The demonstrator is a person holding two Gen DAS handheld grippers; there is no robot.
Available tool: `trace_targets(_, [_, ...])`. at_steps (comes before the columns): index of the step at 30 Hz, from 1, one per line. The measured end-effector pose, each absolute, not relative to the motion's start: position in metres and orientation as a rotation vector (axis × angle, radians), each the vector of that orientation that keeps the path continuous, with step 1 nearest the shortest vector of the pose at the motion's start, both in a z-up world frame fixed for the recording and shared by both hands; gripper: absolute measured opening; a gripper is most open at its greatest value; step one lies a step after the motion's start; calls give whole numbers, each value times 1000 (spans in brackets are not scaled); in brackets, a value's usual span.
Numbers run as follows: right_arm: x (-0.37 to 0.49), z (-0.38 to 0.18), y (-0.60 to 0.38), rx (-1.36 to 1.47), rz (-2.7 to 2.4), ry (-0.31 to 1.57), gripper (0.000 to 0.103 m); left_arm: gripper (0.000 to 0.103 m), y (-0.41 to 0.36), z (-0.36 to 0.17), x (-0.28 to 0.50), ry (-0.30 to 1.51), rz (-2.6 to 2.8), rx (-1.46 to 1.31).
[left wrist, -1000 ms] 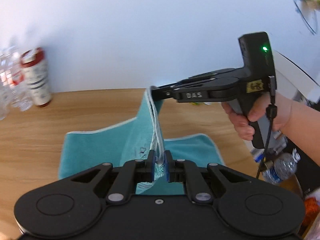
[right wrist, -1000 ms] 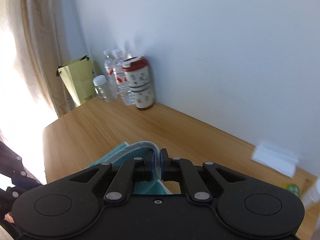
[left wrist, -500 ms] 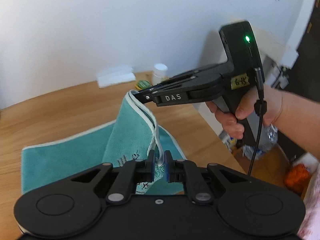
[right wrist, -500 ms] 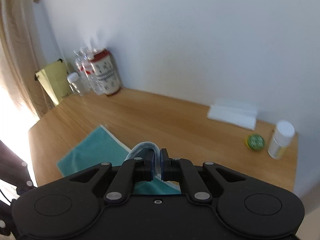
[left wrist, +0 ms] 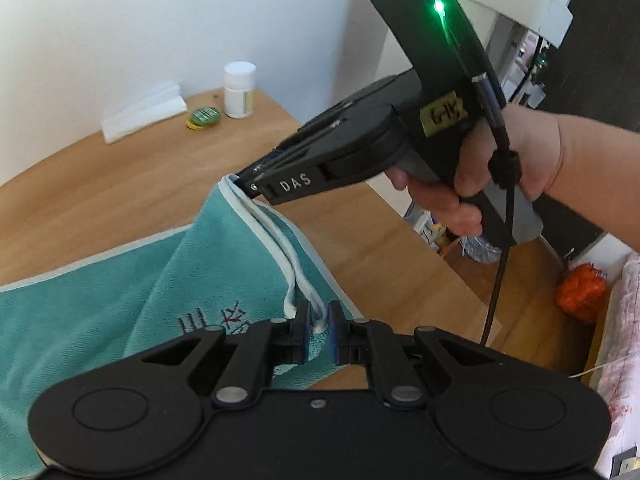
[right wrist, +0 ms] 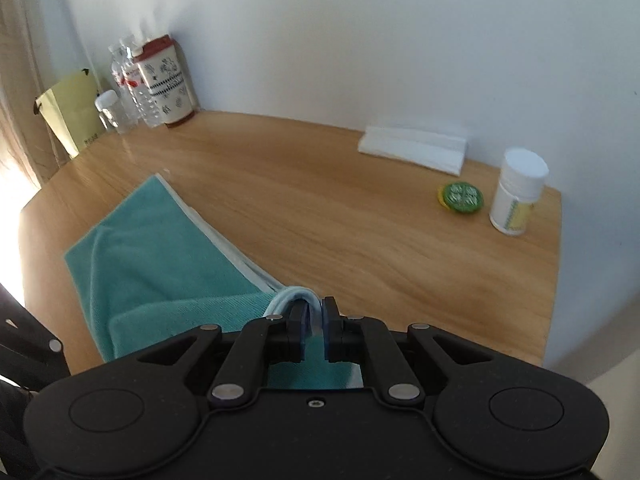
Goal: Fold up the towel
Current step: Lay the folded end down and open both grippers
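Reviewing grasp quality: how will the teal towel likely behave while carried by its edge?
Probably floppy: the towel sags between the left gripper and right gripper. Likely light; its pinched layers look thin. Its trailing end may drag along the table.

- We see a plain white wall ahead of the fingers in the right wrist view.
- A wooden table runs beneath and beyond the fingers, up to that wall.
- Far left of the fingers hangs a beige curtain, with bright daylight beside it.
- In the left wrist view, a wooden floor lies right of the fingers.
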State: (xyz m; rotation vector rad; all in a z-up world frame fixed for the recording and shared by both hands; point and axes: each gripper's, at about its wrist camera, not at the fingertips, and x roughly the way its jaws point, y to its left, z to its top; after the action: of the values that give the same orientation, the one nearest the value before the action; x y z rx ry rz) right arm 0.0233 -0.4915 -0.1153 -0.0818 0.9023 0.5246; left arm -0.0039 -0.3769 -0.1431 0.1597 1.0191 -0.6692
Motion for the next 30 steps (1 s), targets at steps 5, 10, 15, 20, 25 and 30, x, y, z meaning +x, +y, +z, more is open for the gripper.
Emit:
trace_targets(5, [13,-120,-503,-96,468,932,24,8,-385,-159,-2,1060,-711,176])
trace_targets(10, [-1,-113,-528,-12,388,973,24,24,-380,-152,-12,1056,-787,191])
trace_targets(15, [-22,-106,-545,242,365,1013,33,51,-346,-122,-12,990,-738,172])
trace_targets(20, [-49,-109,-528,323,368,1079,33,52,-289,-109,6,947,-619,139])
trace_targets(25, [-85,-117,-505,434,319,1139,33,53,-247,-117,37,914,-540,250])
trace_targets(30, [-101,-121,-480,459,268,1117,33,53,-231,-131,65,884,-514,346])
